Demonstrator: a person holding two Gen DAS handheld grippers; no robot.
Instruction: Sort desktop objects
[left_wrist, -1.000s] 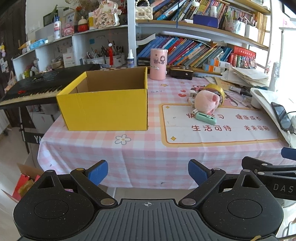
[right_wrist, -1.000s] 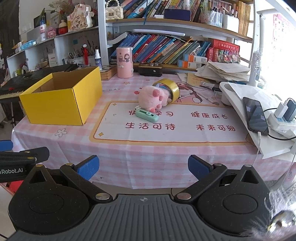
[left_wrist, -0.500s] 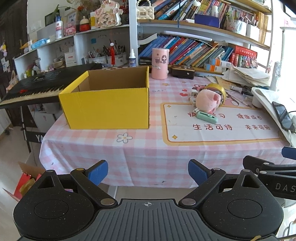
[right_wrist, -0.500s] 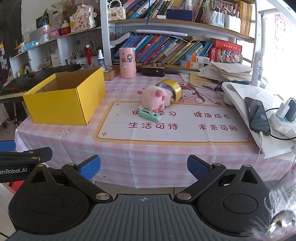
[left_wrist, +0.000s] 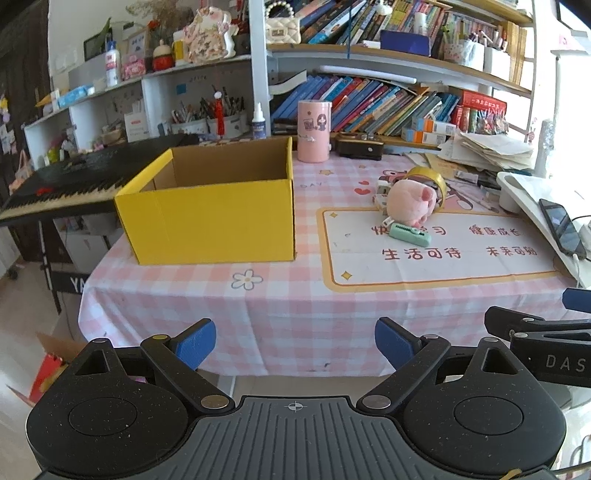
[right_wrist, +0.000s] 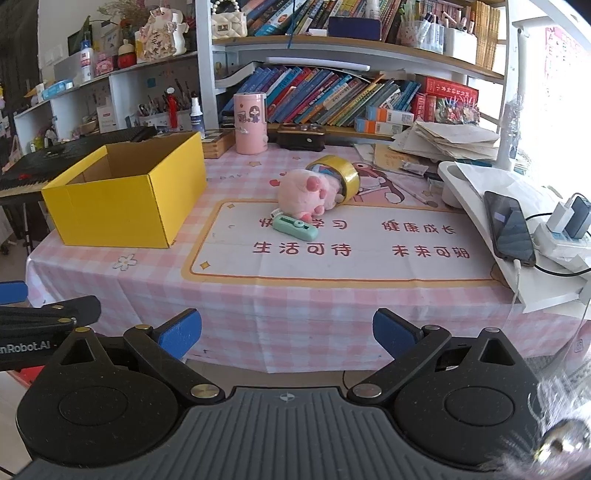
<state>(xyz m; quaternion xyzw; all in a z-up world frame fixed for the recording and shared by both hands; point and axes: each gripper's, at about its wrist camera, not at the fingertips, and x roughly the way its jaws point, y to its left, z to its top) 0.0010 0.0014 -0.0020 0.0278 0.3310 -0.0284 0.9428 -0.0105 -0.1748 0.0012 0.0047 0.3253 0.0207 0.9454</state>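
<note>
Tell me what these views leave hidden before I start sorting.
- Yellow box floor: hidden by its front wall, both views.
- Small white items behind the pink plush: partly covered, left view.
- Tape roll: plush overlaps it, right view.
- Both claws, left and right, open.

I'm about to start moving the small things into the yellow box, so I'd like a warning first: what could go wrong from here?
1. The pink plush pig leans against the gold tape roll; lifting the pig may set the roll rolling.
2. The mint green stapler-like item lies right by the pig, so wide-open right tongs could catch both.
3. The phone sits on its cable near the table's right edge; a wide swing might snag it.
</note>
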